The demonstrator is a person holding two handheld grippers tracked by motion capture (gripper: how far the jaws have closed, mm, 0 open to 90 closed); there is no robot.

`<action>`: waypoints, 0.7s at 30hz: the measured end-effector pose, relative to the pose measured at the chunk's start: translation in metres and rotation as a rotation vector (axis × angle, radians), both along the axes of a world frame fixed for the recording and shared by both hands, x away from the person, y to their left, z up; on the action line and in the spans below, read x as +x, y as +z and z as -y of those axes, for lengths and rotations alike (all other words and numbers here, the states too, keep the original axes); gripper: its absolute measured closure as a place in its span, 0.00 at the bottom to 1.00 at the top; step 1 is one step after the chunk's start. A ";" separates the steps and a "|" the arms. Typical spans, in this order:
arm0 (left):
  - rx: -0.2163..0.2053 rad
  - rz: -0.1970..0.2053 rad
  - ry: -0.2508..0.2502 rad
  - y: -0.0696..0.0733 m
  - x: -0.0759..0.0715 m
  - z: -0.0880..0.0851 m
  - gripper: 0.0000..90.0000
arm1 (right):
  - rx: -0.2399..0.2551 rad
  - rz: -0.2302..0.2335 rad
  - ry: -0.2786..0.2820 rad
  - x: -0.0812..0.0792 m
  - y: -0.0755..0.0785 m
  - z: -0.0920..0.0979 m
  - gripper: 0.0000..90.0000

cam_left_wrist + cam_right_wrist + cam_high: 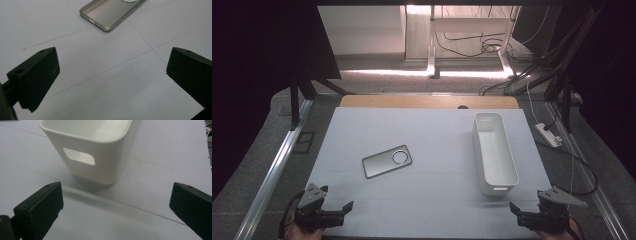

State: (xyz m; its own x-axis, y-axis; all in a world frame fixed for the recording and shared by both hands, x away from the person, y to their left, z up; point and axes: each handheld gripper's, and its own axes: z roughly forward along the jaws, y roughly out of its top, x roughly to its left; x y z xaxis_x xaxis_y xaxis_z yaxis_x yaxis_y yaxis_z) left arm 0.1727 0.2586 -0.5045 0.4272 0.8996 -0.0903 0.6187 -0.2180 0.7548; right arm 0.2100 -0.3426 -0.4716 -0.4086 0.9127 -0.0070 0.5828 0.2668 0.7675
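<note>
Clear grey plastic phone case (387, 161) flat on bench, untouched, white oblong bin (494, 152) alongside. Both grippers' fingers spread wide, empty. Next, probably: left gripper (343, 210) forward to pinch case edge.

No readable text, label, brand or number anywhere on anything.

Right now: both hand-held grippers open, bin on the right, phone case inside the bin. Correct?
Not quite. The phone case lies flat on the table, left of the bin, not inside it; the high view shows this. The rest is right.
</note>
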 end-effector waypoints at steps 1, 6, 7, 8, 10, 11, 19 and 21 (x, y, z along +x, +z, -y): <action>0.003 0.000 -0.003 0.000 0.000 0.000 0.00 | 0.000 -0.001 0.001 0.000 0.000 0.000 0.00; 0.005 -0.003 -0.007 0.000 0.000 0.001 0.00 | -0.011 -0.003 0.018 0.000 0.000 -0.001 0.00; 0.004 -0.002 -0.007 0.000 0.000 0.000 0.00 | -0.014 -0.006 0.022 0.000 0.000 -0.002 0.00; 0.002 -0.003 -0.007 0.000 0.000 0.000 0.00 | -0.019 -0.006 0.025 0.000 0.000 -0.002 0.00; 0.001 -0.003 -0.007 0.000 0.000 0.000 0.00 | -0.022 -0.004 0.029 0.000 -0.001 -0.003 0.00; 0.001 -0.003 -0.008 0.000 0.000 0.000 0.00 | -0.024 -0.003 0.032 0.000 -0.001 -0.003 0.00; 0.002 -0.004 -0.010 0.000 0.000 0.000 0.00 | -0.021 -0.006 0.034 0.000 -0.001 -0.003 0.00; 0.001 -0.005 -0.012 0.000 0.000 0.000 0.00 | -0.023 -0.006 0.037 0.000 -0.001 -0.003 0.00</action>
State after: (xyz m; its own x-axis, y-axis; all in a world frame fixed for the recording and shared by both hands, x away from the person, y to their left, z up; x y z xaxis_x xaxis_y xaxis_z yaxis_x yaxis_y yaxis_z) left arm 0.1732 0.2584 -0.5045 0.4376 0.8945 -0.0919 0.6198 -0.2260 0.7515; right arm 0.2103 -0.3395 -0.4723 -0.4422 0.8966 -0.0251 0.5765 0.3055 0.7578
